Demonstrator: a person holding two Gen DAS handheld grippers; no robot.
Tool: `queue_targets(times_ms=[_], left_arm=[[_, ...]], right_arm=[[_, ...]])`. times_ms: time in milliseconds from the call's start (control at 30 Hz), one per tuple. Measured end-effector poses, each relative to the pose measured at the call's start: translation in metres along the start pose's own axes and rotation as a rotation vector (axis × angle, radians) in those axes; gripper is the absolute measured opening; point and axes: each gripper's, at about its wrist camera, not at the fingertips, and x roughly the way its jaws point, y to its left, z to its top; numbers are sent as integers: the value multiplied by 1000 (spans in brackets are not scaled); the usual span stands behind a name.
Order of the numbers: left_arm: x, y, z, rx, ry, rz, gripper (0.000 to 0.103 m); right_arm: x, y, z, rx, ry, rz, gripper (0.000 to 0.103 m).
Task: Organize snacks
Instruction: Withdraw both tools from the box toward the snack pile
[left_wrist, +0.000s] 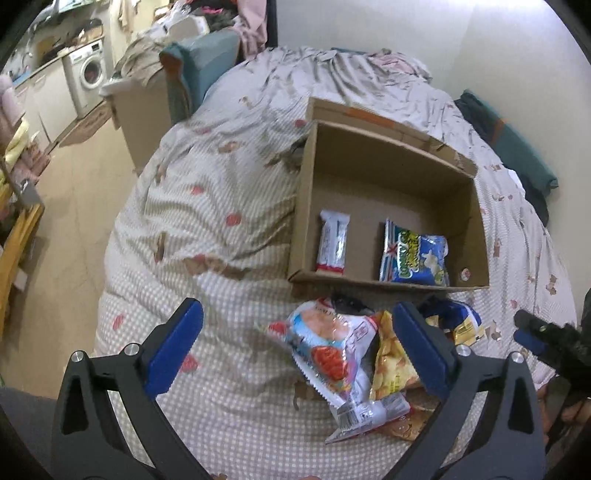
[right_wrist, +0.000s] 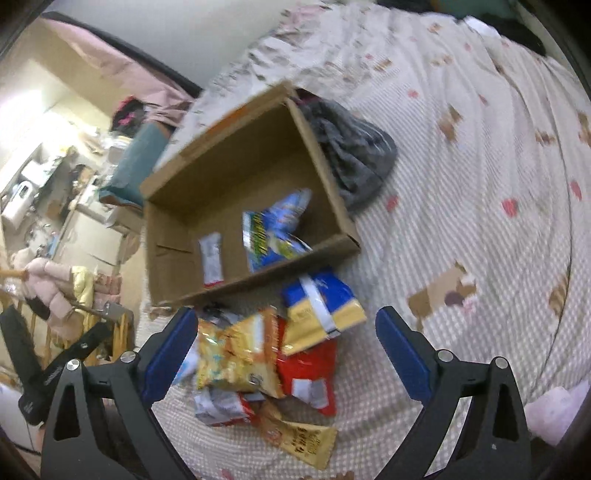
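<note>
An open brown cardboard box (left_wrist: 388, 177) sits on a bed covered with a checked beige quilt (left_wrist: 221, 229) printed with small bears and red hearts. Inside the box, flat on its floor, lie a slim white wrapped snack bar (left_wrist: 333, 242) near one side wall and, apart from it, a blue crisp bag with yellow-green lettering (left_wrist: 413, 254).

Just in front of the box's near wall a loose heap of snacks rests on the quilt. From the left side I see a white-and-pink plastic packet with red pictures (left_wrist: 332, 354) lying partly over a yellow crisp bag (left_wrist: 391, 365). From the right side the heap shows that yellow crisp bag (right_wrist: 240, 354) on top of a red packet (right_wrist: 310, 373), a blue-and-yellow bag (right_wrist: 325, 306) closest to the box, and a long golden-brown sachet (right_wrist: 303, 439) nearest the camera.

The left tool (left_wrist: 295, 354) hangs above the heap with its blue-padded jaws spread wide and nothing gripped; the white-and-pink packet lies below the gap, untouched. The right tool (right_wrist: 284, 354) is likewise spread wide over the pile, holding nothing.

A crumpled dark grey cloth (right_wrist: 351, 155) lies on the quilt against the box's outer side. A white washing machine (left_wrist: 86, 74) stands across the room.
</note>
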Motion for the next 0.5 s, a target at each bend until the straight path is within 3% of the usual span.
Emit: queue_targets(times_ms=[233,333,500], left_arm=[[10,11,-3,-56,57,6,101],[15,16,-3,-78,84,4,101],[22,18,-3,-90,106,13,101]], right_arm=[[37,-20,-1,113,115,-47,99],[58,-8,9,23,162,-134,99],[82,13,16,-100,194,-195,99]])
